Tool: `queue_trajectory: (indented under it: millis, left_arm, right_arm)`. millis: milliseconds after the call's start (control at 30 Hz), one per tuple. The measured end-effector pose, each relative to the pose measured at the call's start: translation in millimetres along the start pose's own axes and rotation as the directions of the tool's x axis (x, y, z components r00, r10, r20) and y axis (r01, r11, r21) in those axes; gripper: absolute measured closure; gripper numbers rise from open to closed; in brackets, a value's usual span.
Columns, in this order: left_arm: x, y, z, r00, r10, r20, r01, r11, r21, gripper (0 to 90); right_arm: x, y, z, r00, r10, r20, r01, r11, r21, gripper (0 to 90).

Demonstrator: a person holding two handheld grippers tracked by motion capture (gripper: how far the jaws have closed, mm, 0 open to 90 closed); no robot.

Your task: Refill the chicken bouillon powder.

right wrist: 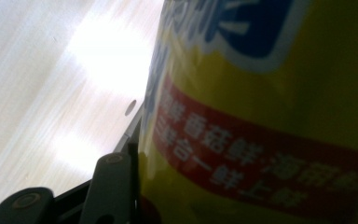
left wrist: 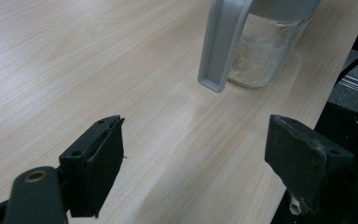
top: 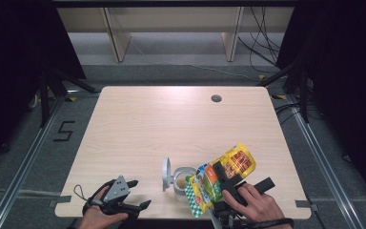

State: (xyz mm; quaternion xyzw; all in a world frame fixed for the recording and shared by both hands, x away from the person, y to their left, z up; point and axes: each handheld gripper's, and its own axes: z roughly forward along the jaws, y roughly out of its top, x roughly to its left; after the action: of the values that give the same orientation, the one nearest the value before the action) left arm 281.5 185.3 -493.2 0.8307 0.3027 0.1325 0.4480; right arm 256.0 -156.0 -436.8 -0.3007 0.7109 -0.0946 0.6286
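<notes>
A clear jar (top: 185,180) with pale powder in its bottom stands near the table's front edge, its grey flip lid (top: 166,174) swung up on the left. Over its right side my right gripper (top: 218,170) is shut on a yellow, green and red food bag (top: 228,167), tilted with its lower end at the jar's mouth. The bag (right wrist: 270,102) looms close in the right gripper view, pressed against one black finger (right wrist: 114,182). My left gripper (top: 141,193) rests open at the front left. It faces the jar (left wrist: 261,51) and lid (left wrist: 221,42), with nothing between its jaws (left wrist: 193,144).
The pale wooden table (top: 162,124) has a round cable hole (top: 216,98) at the back right. Beyond it stand shelf legs (top: 116,38) and loose cables (top: 262,38) on the floor. A taped "5" (top: 64,131) marks the floor at the left.
</notes>
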Motion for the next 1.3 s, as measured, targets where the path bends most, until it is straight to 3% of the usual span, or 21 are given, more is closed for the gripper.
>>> queue_trajectory:
  millis: [567, 700, 733, 833, 900, 933, 967, 1033, 1233, 1300]
  left_arm:
    - [0.8, 0.0, -0.3, 0.9999, 0.000, 0.011, -0.001, 0.9999, 0.013, 19.0]
    - [2.8, -0.3, 0.5, 0.9999, 0.017, 0.000, -0.017, 0.9994, 0.030, 19.0]
    - [2.4, -1.4, 2.7, 0.9994, 0.021, -0.028, -0.020, 0.9996, 0.021, 19.0]
    - [1.4, -0.3, 0.7, 1.0000, 0.006, 0.003, -0.006, 0.9997, 0.023, 19.0]
    - [1.1, -0.6, 1.0, 1.0000, 0.003, -0.007, -0.003, 1.0000, 0.009, 19.0]
    - [2.0, -0.5, 1.1, 0.9999, 0.012, -0.008, -0.012, 0.9998, 0.016, 19.0]
    - [4.4, 0.5, 0.3, 0.9988, 0.049, 0.000, -0.049, 0.9983, 0.032, 19.0]
    - [1.1, -0.3, 1.4, 1.0000, 0.003, 0.006, -0.003, 0.9998, 0.018, 19.0]
    - [1.5, -0.3, 1.2, 1.0000, 0.005, 0.003, -0.005, 0.9998, 0.021, 19.0]
    - [1.5, -0.2, 1.2, 1.0000, 0.005, 0.004, -0.005, 0.9998, 0.021, 19.0]
  right_arm:
    - [-0.8, -0.8, -0.6, 1.0000, -0.005, 0.000, 0.005, 1.000, -0.001, 54.6]
    - [-3.5, -1.0, -0.2, 0.9999, -0.013, -0.011, 0.013, 1.000, -0.004, 54.6]
    - [-4.2, -1.1, 0.3, 0.9998, -0.016, -0.011, 0.016, 1.000, -0.006, 54.6]
    - [-5.1, -0.7, 3.4, 0.9998, -0.012, -0.019, 0.012, 1.000, -0.007, 54.6]
    - [-6.0, -1.0, 4.7, 0.9993, -0.017, -0.035, 0.016, 1.000, -0.022, 54.6]
    - [-5.7, -1.1, 4.6, 0.9996, -0.017, -0.024, 0.017, 1.000, -0.020, 54.6]
    - [-6.1, -1.6, 4.8, 0.9995, -0.020, -0.025, 0.019, 1.000, -0.022, 54.6]
    - [-7.9, -2.8, 5.3, 0.9987, -0.031, -0.040, 0.030, 0.999, -0.028, 54.6]
    - [-13.8, -5.7, 6.8, 0.9968, -0.076, -0.026, 0.075, 0.997, -0.036, 55.0]
    - [-15.4, -6.1, 8.0, 0.9954, -0.086, -0.043, 0.085, 0.996, -0.040, 55.0]
